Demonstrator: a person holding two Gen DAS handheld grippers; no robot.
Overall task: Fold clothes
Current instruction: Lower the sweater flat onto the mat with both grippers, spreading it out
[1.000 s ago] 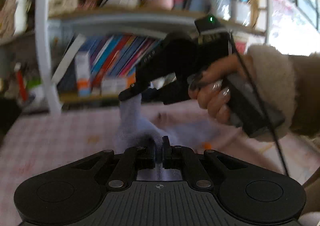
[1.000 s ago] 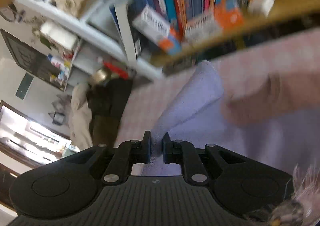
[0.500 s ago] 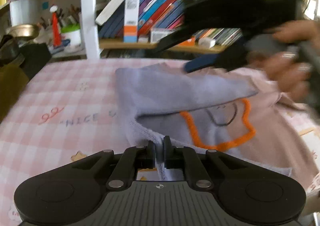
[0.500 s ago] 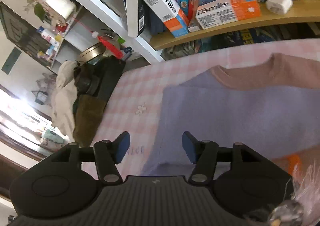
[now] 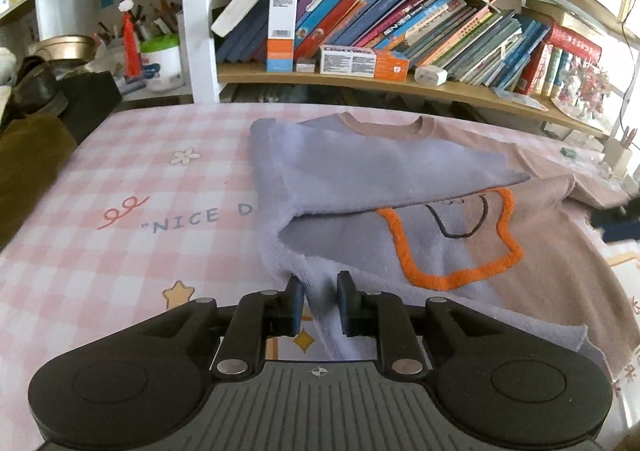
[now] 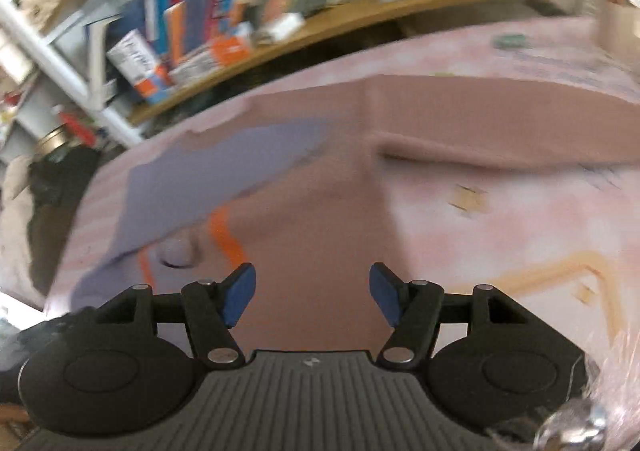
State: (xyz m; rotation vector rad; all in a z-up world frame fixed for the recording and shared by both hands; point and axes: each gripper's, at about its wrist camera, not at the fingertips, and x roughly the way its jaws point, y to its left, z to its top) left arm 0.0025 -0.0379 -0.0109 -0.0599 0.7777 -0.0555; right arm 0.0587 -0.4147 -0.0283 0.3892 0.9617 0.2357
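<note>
A lilac and brown fleece sweater (image 5: 400, 187) with an orange outlined face lies on the pink checked tablecloth (image 5: 120, 171). Its lilac side is folded over across the chest. My left gripper (image 5: 320, 301) sits low at the sweater's near lilac hem. Its jaws are opening, and a ridge of hem stands loose between the pads. In the blurred right wrist view, my right gripper (image 6: 312, 293) hovers open above the brown part of the sweater (image 6: 320, 211), with nothing between its fingers.
A bookshelf (image 5: 360, 31) packed with books and small boxes runs along the table's far edge. A dark bag (image 5: 40, 111) and jars stand at the far left. Pen holders stand at the far right (image 5: 620, 147).
Both grippers carried the lilac side across and laid it down. The right gripper let go and swung right over the brown side. The left jaws have parted around the hem.
</note>
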